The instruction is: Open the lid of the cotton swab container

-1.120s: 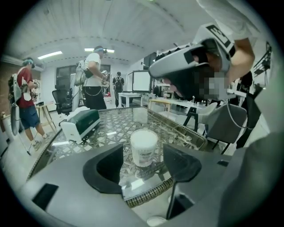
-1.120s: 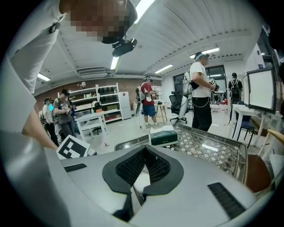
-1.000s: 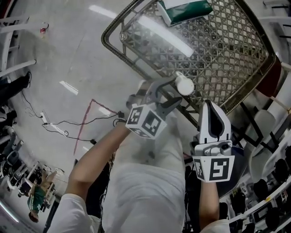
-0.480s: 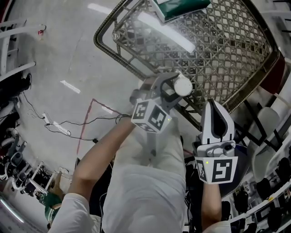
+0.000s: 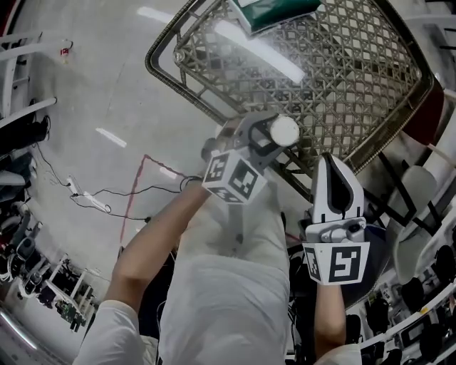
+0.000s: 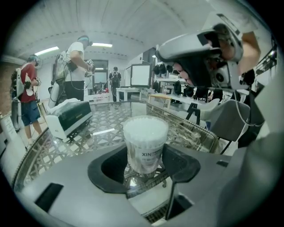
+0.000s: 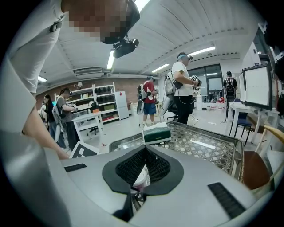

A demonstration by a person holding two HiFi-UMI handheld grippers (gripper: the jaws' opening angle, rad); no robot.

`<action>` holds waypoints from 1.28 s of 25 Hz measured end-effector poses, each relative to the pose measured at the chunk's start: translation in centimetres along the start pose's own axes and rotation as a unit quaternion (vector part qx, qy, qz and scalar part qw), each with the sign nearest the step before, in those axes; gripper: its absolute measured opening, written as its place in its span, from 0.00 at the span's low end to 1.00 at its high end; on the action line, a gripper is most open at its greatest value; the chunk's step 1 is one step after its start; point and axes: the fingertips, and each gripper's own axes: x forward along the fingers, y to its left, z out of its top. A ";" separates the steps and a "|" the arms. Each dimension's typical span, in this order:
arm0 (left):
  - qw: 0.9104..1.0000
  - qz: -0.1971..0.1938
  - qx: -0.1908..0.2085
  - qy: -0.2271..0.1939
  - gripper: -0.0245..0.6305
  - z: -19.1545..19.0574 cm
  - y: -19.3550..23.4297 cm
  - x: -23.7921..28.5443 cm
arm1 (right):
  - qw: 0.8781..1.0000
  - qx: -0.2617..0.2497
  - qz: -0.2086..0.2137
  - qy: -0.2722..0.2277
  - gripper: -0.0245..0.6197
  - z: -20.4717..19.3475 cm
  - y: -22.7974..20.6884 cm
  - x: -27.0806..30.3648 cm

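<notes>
The cotton swab container (image 6: 145, 142), a clear round tub packed with white swabs, stands upright at the near edge of the glass table (image 5: 164, 68). In the head view the container (image 5: 284, 131) sits between the fingers of my left gripper (image 5: 271, 140). The left gripper (image 6: 144, 165) has its jaws closing around the tub: the right pad is at its side, and a gap shows on the left. My right gripper (image 5: 333, 167) hangs to the right, nearer my body, pointing at the table. The right gripper (image 7: 144, 153) is shut with nothing held.
A green and white tissue box (image 5: 274, 11) lies at the table's far side. The table's wicker rim (image 5: 399, 114) curves round to the right, with chairs (image 5: 420, 185) beyond it. Cables (image 5: 92, 199) trail across the floor on the left. Several people stand in the background.
My left gripper has slid forward so that its fingers now flank the container instead of standing just short of it. The right gripper has barely shifted.
</notes>
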 end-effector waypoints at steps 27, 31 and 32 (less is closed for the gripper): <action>0.997 -0.015 -0.036 -0.069 0.40 19.1 -3.4 -19.0 | 0.994 -0.047 0.019 -0.093 0.03 16.9 4.2 -9.6; 0.994 0.011 -0.052 -0.097 0.40 22.3 -3.0 -22.9 | 0.991 -0.061 0.028 -0.114 0.03 19.7 5.1 -11.2; 0.993 0.016 -0.052 -0.102 0.40 23.0 -2.9 -23.8 | 0.990 -0.062 0.030 -0.120 0.03 20.3 5.3 -11.7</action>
